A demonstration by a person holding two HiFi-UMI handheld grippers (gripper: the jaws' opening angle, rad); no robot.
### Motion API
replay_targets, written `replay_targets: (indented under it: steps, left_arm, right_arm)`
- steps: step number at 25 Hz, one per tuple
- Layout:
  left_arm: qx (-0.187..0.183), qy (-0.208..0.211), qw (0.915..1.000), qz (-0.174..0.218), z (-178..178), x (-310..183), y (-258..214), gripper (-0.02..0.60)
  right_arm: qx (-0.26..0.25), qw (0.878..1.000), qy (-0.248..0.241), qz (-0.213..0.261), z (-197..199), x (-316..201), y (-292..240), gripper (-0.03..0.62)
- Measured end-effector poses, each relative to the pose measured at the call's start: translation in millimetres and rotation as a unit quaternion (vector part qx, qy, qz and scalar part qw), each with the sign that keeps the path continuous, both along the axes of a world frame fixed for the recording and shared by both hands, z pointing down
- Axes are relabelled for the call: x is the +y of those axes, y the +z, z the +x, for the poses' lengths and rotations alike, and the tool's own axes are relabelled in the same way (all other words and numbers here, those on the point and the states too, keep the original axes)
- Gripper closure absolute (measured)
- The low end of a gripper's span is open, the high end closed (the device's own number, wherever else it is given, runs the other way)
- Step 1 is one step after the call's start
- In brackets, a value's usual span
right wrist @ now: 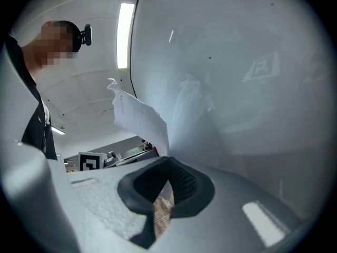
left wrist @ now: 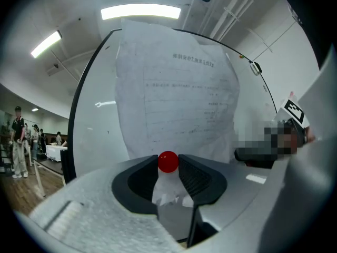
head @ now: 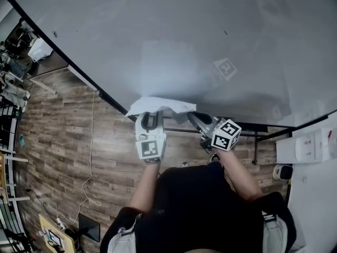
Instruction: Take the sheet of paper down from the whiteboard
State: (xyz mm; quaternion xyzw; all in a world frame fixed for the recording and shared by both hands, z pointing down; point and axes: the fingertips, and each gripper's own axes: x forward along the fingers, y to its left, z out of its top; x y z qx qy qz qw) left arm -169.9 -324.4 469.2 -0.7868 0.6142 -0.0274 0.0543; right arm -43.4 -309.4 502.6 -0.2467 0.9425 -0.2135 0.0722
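Nearest the lens, the left gripper (left wrist: 168, 166) had its jaws closed narrowly on a round red magnet (left wrist: 168, 161), with the white printed sheet of paper (left wrist: 174, 94) bunched between them beneath it. The right gripper (right wrist: 167, 165) pinched the sheet's right-hand edge, jaws almost together. The sheet bulged off the large white whiteboard (head: 174, 41) near its bottom rim. Removal looked under way; the next move called for drawing magnet and sheet clear together.

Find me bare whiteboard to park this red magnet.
Almost all the whiteboard is bare: above the sheet of paper and out to both sides. Crowded only at the lower frame, where left gripper, on the red magnet, and right gripper pinch the sheet.
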Motion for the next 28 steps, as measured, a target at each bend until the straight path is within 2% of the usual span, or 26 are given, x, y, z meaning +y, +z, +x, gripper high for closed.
replay_targets:
  steps: [6, 12, 16, 28]
  left_arm:
    - [-0.007, 0.010, 0.9989, -0.046, -4, 26, 38, 0.451]
    - [-0.009, -0.013, 0.9960, -0.088, -13, 68, 74, 0.451]
    - [-0.005, -0.032, 0.9956, -0.088, -9, 92, 72, 0.451]
    - [-0.011, -0.058, 0.9933, -0.099, 32, 194, 64, 0.451]
  right_arm:
    - [-0.025, 0.999, 0.014, -0.039, 1, 16, 12, 0.591]
    - [-0.024, 0.998, 0.010, -0.051, 10, 39, 18, 0.591]
    - [-0.021, 0.999, 0.011, -0.048, 27, 53, 17, 0.591]
    - [-0.028, 0.997, 0.014, -0.065, 89, 131, 19, 0.591]
